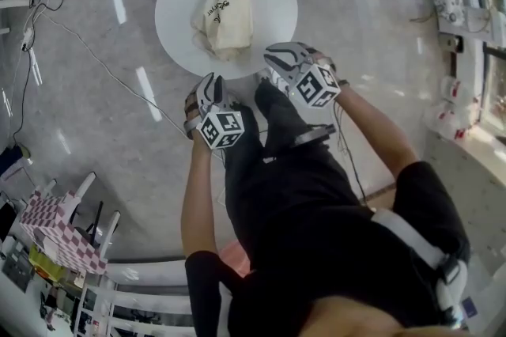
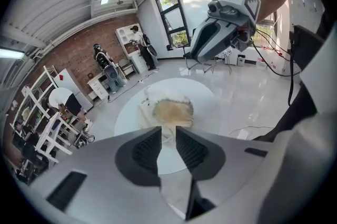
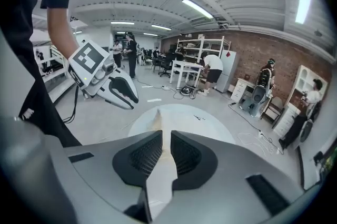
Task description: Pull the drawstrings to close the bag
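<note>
A cream drawstring bag [image 1: 225, 11] lies on the round white table [image 1: 178, 3], its gathered mouth toward the near left. My left gripper [image 1: 209, 84] hovers just off the table's near edge, jaws nearly together with nothing between them. In the left gripper view the bag [image 2: 171, 111] shows beyond the narrow slit of the left gripper [image 2: 168, 131]. My right gripper [image 1: 278, 52] sits over the near right rim, also shut and empty. In the right gripper view, the right gripper [image 3: 166, 136] points at the bag [image 3: 156, 119]. No drawstring shows clearly.
A thin cable [image 1: 103, 62] runs across the grey floor left of the table. A red-checked object [image 1: 59, 236] and white racks stand at the lower left. The person's black-clad legs [image 1: 277, 161] are under the grippers. People and shelving [image 3: 202, 57] stand far behind.
</note>
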The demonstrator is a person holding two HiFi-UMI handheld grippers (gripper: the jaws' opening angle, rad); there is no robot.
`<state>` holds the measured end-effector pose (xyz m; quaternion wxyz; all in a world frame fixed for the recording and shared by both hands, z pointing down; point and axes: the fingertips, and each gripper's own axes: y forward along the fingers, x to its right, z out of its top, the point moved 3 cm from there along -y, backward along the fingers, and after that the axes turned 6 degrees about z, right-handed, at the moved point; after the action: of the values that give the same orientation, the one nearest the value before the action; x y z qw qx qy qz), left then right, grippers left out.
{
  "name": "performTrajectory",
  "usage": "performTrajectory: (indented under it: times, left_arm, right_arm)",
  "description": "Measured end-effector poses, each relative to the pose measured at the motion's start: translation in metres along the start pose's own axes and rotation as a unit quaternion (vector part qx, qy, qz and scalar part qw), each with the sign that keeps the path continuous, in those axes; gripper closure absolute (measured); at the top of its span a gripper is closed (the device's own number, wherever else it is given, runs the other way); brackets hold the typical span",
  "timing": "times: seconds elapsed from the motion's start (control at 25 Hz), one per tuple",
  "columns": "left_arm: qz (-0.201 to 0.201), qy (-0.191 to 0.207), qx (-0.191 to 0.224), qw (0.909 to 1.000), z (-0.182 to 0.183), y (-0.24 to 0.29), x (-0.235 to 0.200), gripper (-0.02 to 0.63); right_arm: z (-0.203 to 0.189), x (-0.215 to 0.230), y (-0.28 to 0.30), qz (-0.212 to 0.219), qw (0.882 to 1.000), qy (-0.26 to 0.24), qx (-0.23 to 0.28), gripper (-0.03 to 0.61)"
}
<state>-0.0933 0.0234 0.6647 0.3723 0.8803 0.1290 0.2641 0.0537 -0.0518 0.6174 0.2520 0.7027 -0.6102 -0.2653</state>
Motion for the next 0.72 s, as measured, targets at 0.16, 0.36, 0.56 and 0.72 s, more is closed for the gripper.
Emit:
performTrajectory:
  times: [0.16, 0.36, 0.56, 0.72]
  left_arm:
    - [-0.001, 0.003, -0.019, 0.9998, -0.010, 0.023, 0.008, 0.548]
    - [0.002, -0.012, -0.043, 0.9990, -0.022, 0.047, 0.009, 0.548]
    - [-0.003, -0.012, -0.054, 0.9984, -0.025, 0.064, 0.013, 0.543]
    - [-0.009, -0.007, -0.057, 0.9983, -0.025, 0.073, 0.017, 0.540]
  right_arm:
    - [-0.016, 0.020, 0.021, 0.001, 0.999, -0.031, -0.031, 0.548]
    - [-0.039, 0.025, 0.049, 0.035, 0.990, -0.106, -0.083, 0.523]
    - [-0.055, 0.019, 0.064, 0.049, 0.980, -0.158, -0.111, 0.512]
    - [-0.061, 0.016, 0.075, 0.050, 0.972, -0.192, -0.123, 0.512]
